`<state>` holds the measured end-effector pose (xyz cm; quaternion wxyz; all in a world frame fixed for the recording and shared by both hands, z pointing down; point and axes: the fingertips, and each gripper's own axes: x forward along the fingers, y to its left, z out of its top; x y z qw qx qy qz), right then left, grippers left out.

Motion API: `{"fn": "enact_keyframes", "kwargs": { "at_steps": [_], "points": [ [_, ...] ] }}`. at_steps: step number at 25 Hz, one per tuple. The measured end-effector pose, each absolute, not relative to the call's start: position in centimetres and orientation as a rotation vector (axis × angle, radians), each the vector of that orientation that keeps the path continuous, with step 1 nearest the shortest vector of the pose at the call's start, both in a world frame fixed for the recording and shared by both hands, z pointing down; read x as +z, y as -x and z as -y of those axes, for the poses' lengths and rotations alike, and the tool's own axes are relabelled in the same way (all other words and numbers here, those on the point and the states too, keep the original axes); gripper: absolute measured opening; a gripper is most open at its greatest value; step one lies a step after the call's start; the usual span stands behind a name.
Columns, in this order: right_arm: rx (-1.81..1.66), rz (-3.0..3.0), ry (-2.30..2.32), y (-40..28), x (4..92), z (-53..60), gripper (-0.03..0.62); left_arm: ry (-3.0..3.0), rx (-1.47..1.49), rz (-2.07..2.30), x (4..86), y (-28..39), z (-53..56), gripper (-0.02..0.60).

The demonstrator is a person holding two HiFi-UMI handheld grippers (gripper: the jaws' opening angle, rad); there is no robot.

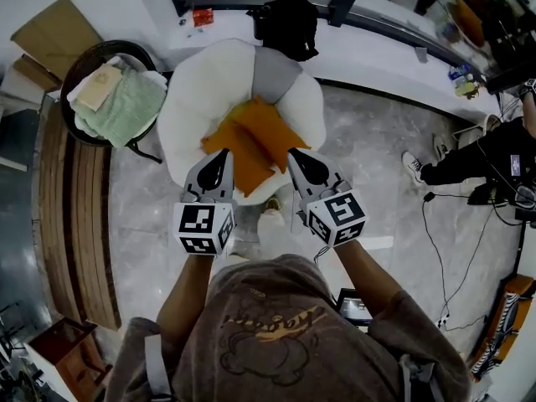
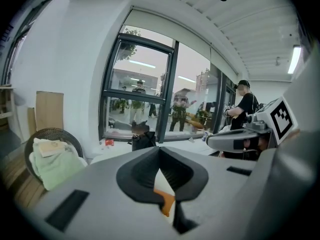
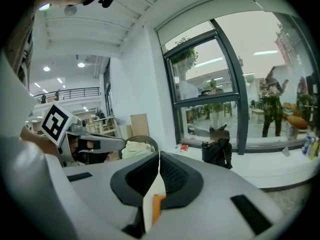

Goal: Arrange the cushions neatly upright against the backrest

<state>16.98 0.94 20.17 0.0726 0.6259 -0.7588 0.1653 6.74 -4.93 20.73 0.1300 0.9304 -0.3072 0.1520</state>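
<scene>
Fingers (image 2: 137,176): pressed together on both grippers, nothing between | left gripper (image 1: 223,154), right gripper (image 1: 295,154): side by side, tips at the cushions' near edges | orange cushions (image 1: 251,136): lying flat, overlapped, on white chair (image 1: 201,90) seat

Your two gripper views are bright with daylight from the tall dark-framed glass window (image 2: 145,94), whose panes wash out pale, and a long white ceiling tube light (image 2: 295,59) glares. Both bend hard into black rounded corners, with the nearest foreground soft; your head view is dimmer, evenly lit, bowed at its edges.
</scene>
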Motion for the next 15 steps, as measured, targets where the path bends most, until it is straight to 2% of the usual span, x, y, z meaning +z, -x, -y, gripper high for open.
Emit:
{"fn": "enact_keyframes", "kwargs": {
  "at_steps": [8,15],
  "points": [
    [0.528,2.364,-1.764,-21.1,21.7,3.0,0.021,-2.631,0.433,1.001,22.1,-10.2,8.6,0.005],
    [0.551,2.371,-1.714,-22.2,23.7,5.9,0.021,-2.605,0.443,1.024,23.9,-11.7,10.9,0.005]
  ]
}}
